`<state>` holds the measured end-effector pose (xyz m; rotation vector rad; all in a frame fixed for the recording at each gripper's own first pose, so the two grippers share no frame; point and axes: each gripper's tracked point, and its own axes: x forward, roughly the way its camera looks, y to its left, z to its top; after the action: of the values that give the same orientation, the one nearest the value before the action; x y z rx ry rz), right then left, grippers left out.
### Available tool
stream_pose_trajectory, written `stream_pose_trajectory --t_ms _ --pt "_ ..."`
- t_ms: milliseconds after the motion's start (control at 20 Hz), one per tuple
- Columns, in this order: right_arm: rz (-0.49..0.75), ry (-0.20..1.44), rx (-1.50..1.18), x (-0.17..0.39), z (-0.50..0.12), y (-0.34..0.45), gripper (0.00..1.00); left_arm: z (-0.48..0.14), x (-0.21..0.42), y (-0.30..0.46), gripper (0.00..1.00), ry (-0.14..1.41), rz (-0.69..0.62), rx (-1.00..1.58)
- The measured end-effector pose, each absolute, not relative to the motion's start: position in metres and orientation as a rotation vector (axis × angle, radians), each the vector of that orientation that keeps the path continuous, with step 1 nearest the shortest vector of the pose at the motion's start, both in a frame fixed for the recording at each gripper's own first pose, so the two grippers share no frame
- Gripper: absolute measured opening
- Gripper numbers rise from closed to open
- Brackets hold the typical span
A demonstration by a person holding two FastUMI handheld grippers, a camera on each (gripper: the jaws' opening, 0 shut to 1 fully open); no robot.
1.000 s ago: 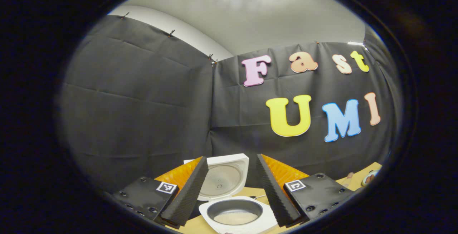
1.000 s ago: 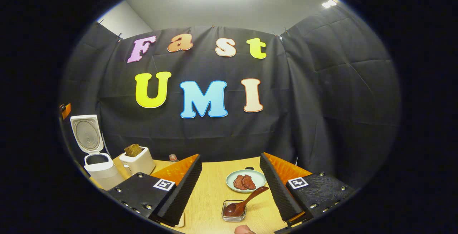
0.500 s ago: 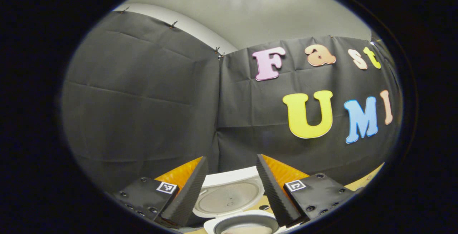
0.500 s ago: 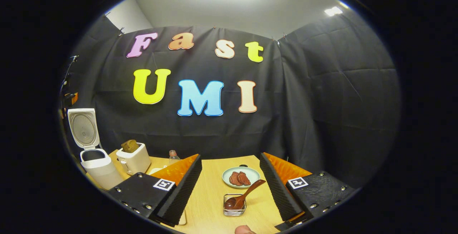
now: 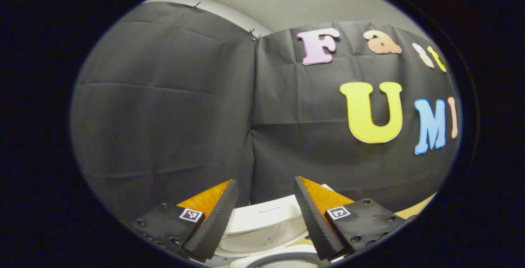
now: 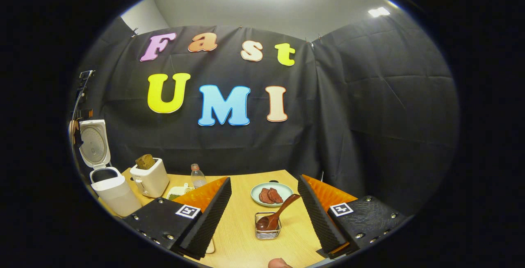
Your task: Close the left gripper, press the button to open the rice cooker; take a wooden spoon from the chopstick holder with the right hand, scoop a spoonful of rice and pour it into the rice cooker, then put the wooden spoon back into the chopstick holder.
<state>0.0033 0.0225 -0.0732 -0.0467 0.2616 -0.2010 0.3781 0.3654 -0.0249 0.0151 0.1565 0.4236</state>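
Jaws stand wide apart on both tools, with nothing gripped between them. Between the fingers of the left gripper [image 5: 265, 219], in the left gripper view, rises the raised white lid of the rice cooker [image 5: 262, 221], very near; a sliver of the cooker's rim and dark inner pot shows below it at the bottom edge.

In the right gripper view, the right gripper [image 6: 266, 214] hangs released above the wooden desk [image 6: 242, 235]. Straight ahead between its fingers sits one wire chopstick holder [image 6: 268, 232] with one wooden spoon [image 6: 277, 215] in it, bowl down, the handle leaning up and to the right. Nothing stands between the jaws and the holder. Just beyond the spoon's handle tip lies one pale green plate [image 6: 271, 194] carrying two dark reddish slices.

Farther left on the desk stand one clear bottle [image 6: 197, 176], one white toaster [image 6: 150, 176] with a brown slice sticking out of the top, and the rice cooker [image 6: 110, 188] at the far left, its lid tipped fully upright and the pot mouth uncovered. A small white dish [image 6: 177, 192] with something greenish lies in front of the bottle, partly hidden by the left finger. A rounded fingertip [image 6: 279, 263] of the person pokes in at the bottom edge.
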Motion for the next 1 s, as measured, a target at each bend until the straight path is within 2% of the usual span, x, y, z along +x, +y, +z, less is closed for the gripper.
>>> stream_pose_trajectory --t_ms 100,150,200,300,1000 --pt "-0.198 0.260 -0.052 0.002 -0.072 0.023 0.99 -0.039 0.383 0.367 0.91 0.197 0.433 0.010" --pt "-0.189 0.262 -0.057 0.001 -0.072 0.025 0.99 -0.037 0.384 0.367 0.95 0.184 0.427 0.020" --pt "-0.181 0.264 -0.063 0.002 -0.072 0.026 0.99 -0.039 0.380 0.364 0.91 0.192 0.417 0.010" --pt "-0.174 0.261 -0.071 0.003 -0.072 0.024 0.99 -0.041 0.377 0.359 0.97 0.205 0.407 0.024" --pt "-0.043 0.246 -0.067 0.024 -0.067 -0.005 0.99 -0.053 0.308 0.286 0.97 0.271 0.390 -0.015"
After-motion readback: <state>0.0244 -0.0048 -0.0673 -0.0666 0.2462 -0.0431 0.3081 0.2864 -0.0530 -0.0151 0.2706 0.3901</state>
